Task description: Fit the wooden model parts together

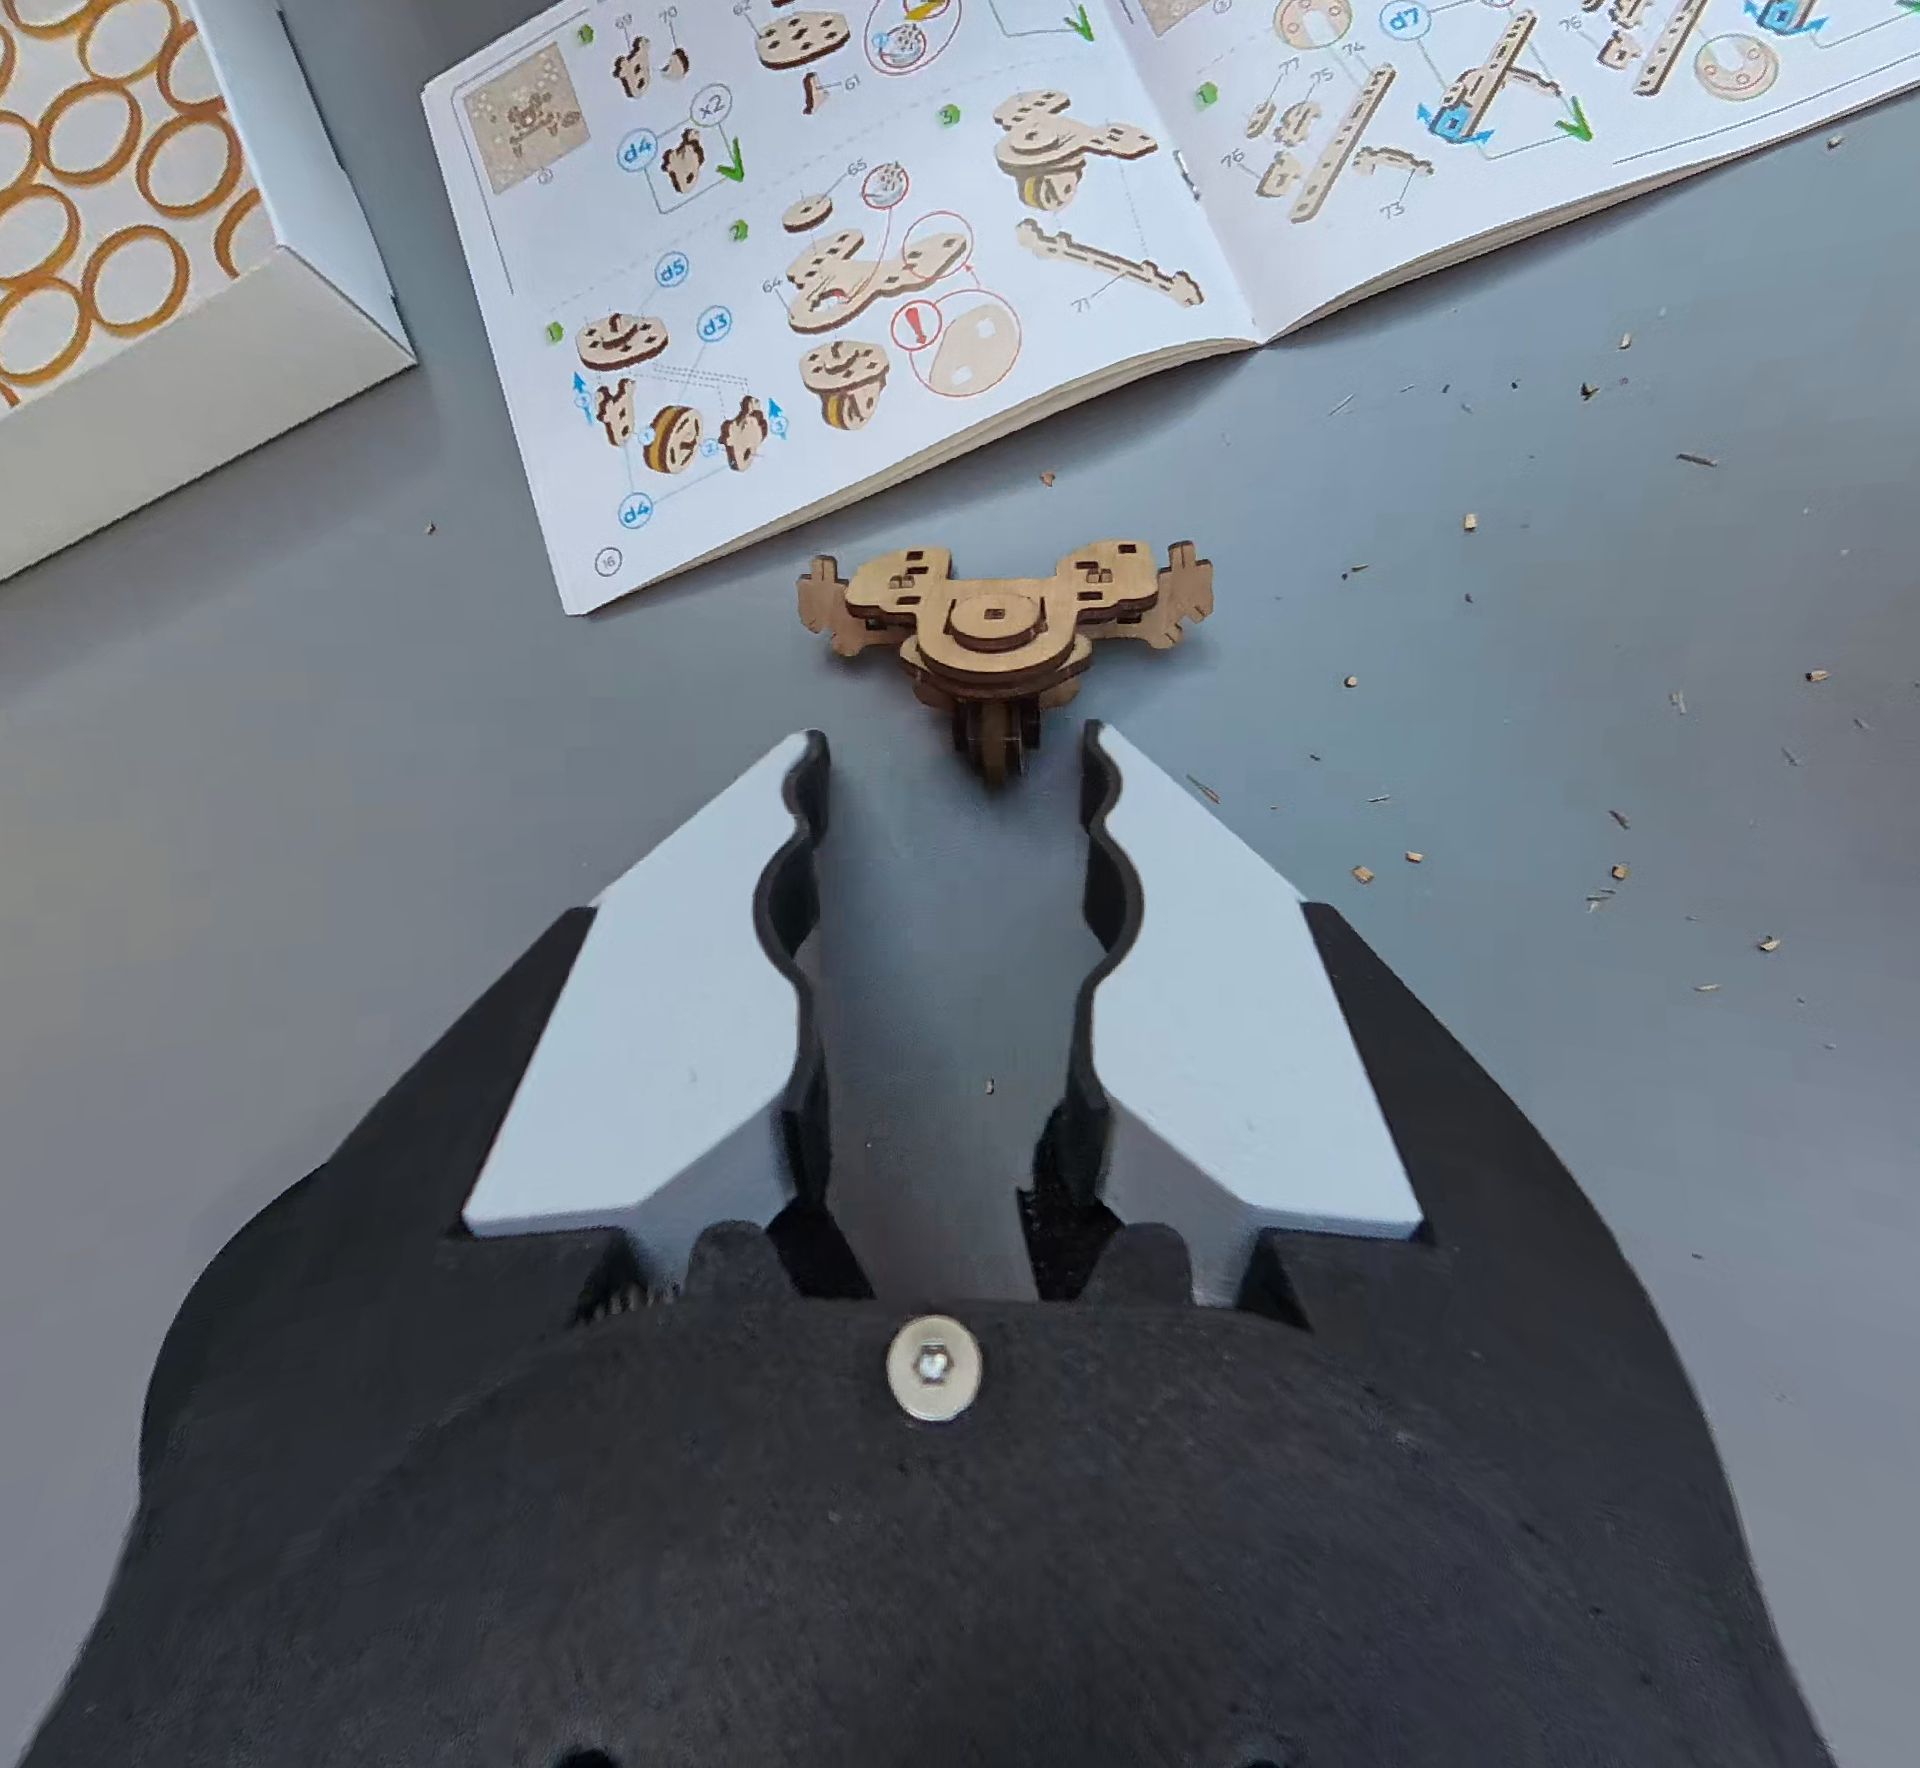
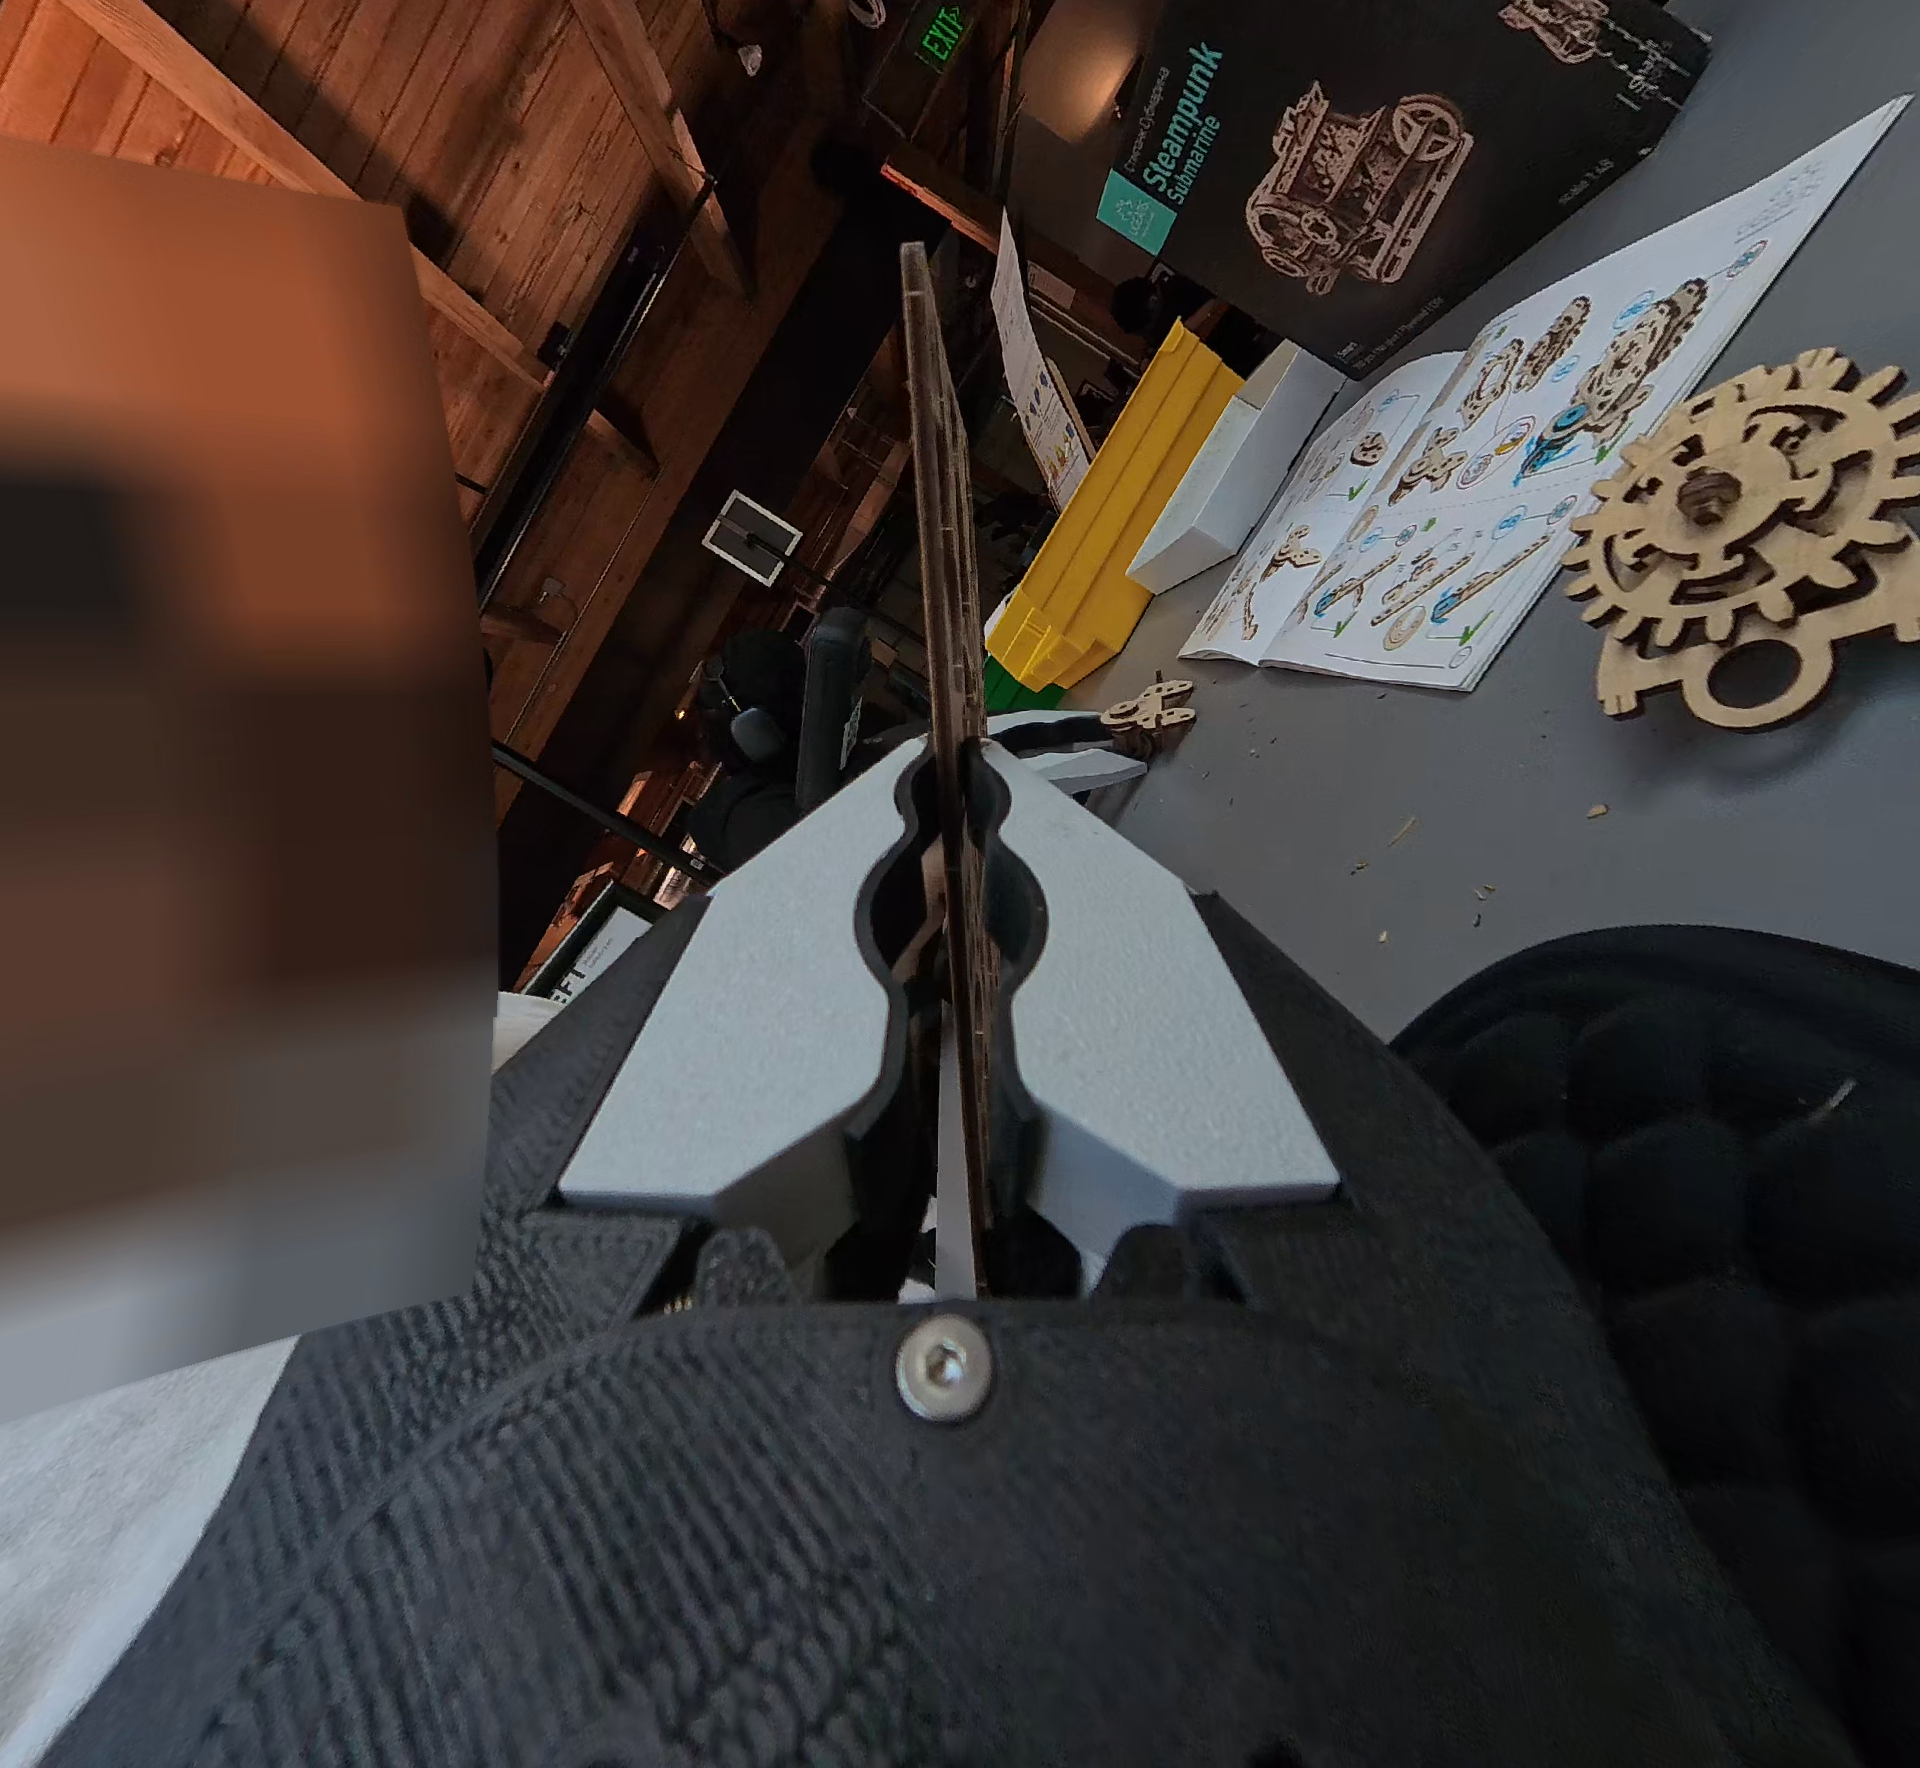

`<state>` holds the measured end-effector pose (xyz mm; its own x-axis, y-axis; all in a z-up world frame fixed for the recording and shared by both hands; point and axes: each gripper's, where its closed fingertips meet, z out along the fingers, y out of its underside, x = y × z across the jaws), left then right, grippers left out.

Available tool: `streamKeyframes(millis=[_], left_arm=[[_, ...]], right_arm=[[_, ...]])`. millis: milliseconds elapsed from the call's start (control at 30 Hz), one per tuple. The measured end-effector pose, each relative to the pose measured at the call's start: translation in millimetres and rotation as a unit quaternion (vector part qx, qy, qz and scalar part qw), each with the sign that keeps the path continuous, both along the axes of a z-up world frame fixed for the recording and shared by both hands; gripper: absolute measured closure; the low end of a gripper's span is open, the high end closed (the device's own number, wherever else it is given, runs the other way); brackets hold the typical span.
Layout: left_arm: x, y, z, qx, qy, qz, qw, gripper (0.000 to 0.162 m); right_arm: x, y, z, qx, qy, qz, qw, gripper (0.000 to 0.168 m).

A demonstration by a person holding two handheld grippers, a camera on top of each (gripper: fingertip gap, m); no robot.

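Note:
A small wooden sub-assembly [image 1: 1003,622] with two lobed arms and a round hub lies on the grey table just beyond my left gripper [image 1: 956,747]. The left gripper is open and empty, its fingertips either side of the part's lower stub. The same sub-assembly shows small and far off in the right wrist view [image 2: 1148,716], next to the left gripper's fingers [image 2: 1081,762]. My right gripper [image 2: 948,752] is shut on a thin wooden sheet [image 2: 940,492], seen edge-on and held upright in the air, tilted away from the table.
An open instruction booklet [image 1: 831,264] lies behind the sub-assembly. A white box of rubber bands [image 1: 94,191] stands at the left. A large wooden gear assembly [image 2: 1756,544], a black kit box [image 2: 1382,97] and yellow bins [image 2: 1122,513] are on the table. Wood chips [image 1: 1621,871] are scattered at the right. The tips of one gripper are about 30 centimeters away from the tips of the other.

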<state>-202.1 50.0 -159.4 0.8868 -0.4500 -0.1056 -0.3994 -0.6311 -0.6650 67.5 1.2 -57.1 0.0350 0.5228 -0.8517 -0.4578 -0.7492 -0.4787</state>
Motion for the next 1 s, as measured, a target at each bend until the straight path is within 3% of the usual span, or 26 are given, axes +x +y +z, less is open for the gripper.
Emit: streamKeyframes(millis=[33, 300, 367, 533, 667, 1000], left_arm=[[-2, -1, 1, 0.000, 0.004, 0.005, 1.000, 0.111], [24, -16, 29, 0.070, -0.023, -0.020, 0.997, 0.121], [51, -25, 41, 0.080, -0.086, -0.060, 0.991, 0.138], [117, -50, 50, 0.031, -0.267, -0.150, 0.952, 0.120], [128, -48, 48, -0.012, -0.337, -0.153, 0.929, 0.124], [134, -61, 70, -0.082, -0.470, -0.188, 0.858, 0.098]], right_arm=[[0, 0, 0, 0.000, -0.001, 0.000, 1.000, 0.167], [0, 1, -2, -0.001, -0.010, -0.009, 1.000, 0.167], [1, 3, -3, -0.006, -0.009, -0.011, 1.000, 0.167], [2, 6, -4, -0.014, -0.007, -0.016, 1.000, 0.167], [5, 7, -2, -0.012, 0.000, -0.023, 1.000, 0.167], [4, 6, -1, -0.009, 0.001, -0.023, 1.000, 0.167]])
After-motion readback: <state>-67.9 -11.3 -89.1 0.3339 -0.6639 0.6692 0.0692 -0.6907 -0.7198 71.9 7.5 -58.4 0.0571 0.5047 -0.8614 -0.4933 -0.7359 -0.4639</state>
